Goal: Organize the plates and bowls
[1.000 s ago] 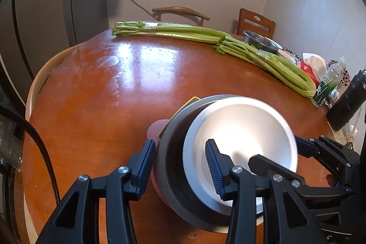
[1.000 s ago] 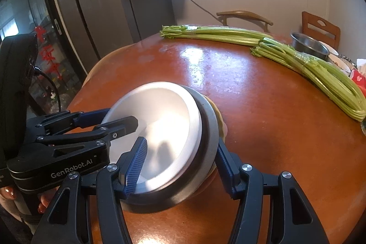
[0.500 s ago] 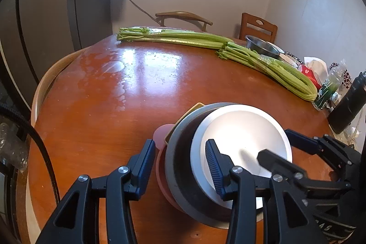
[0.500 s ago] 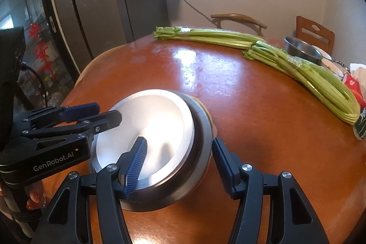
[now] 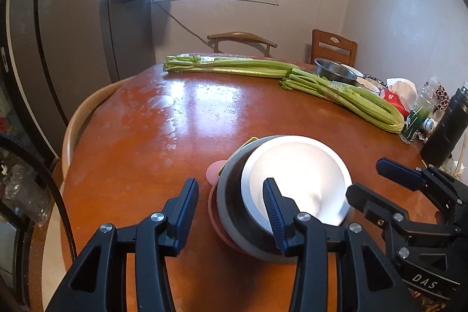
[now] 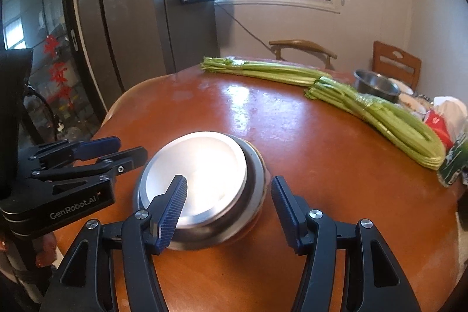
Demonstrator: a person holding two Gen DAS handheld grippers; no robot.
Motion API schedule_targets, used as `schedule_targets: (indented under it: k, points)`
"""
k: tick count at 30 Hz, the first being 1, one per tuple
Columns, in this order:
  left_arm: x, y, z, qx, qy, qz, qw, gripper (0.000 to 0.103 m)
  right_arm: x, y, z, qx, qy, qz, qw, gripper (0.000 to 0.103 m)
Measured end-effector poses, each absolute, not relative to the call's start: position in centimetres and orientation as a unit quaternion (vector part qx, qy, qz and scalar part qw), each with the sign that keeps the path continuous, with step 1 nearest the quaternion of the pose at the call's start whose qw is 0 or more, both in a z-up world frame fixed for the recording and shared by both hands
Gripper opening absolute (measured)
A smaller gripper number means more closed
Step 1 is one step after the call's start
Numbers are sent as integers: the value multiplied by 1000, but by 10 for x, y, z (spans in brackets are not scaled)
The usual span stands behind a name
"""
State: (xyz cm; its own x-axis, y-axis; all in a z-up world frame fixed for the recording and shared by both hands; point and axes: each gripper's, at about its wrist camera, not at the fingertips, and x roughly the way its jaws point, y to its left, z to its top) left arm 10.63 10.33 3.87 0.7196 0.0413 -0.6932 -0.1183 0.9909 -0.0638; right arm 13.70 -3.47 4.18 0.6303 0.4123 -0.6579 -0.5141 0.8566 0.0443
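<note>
A stack of dishes stands on the round wooden table point(image 5: 140, 142): a steel plate point(image 5: 295, 180) lies in a larger steel bowl point(image 5: 231, 203), over a pink dish point(image 5: 213, 172) and a yellow one point(image 5: 252, 140). The stack also shows in the right wrist view point(image 6: 201, 177). My left gripper point(image 5: 231, 203) is open, its jaws either side of the stack's near left rim, holding nothing. My right gripper point(image 6: 228, 203) is open at the stack's near side, holding nothing. Each gripper shows in the other's view, the right one point(image 5: 377, 180) and the left one point(image 6: 117, 148).
Two long celery bundles point(image 5: 336, 92) lie across the far side of the table. A steel bowl point(image 5: 336, 72), tissue packs, a bottle and a black flask point(image 5: 444, 125) crowd the right edge. Chairs stand behind the table, a fridge at the left.
Both grippers have drawn back and up from the stack. The stack looks smaller and stays on the table. Both jaws stay open.
</note>
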Motion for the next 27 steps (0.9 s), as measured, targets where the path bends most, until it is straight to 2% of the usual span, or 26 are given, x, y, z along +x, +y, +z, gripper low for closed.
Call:
schedule_targets:
  k: [5, 17, 27]
  points:
    - [80, 93, 40, -42, 361, 65, 929, 46, 114, -48, 45, -71, 331, 255, 906, 63]
    - [23, 66, 16, -17, 363, 92, 927, 53, 51, -83, 29, -40, 312, 241, 918, 74]
    - [7, 52, 1, -18, 358, 95, 929, 55, 16, -79, 5, -47, 315, 236, 918, 74]
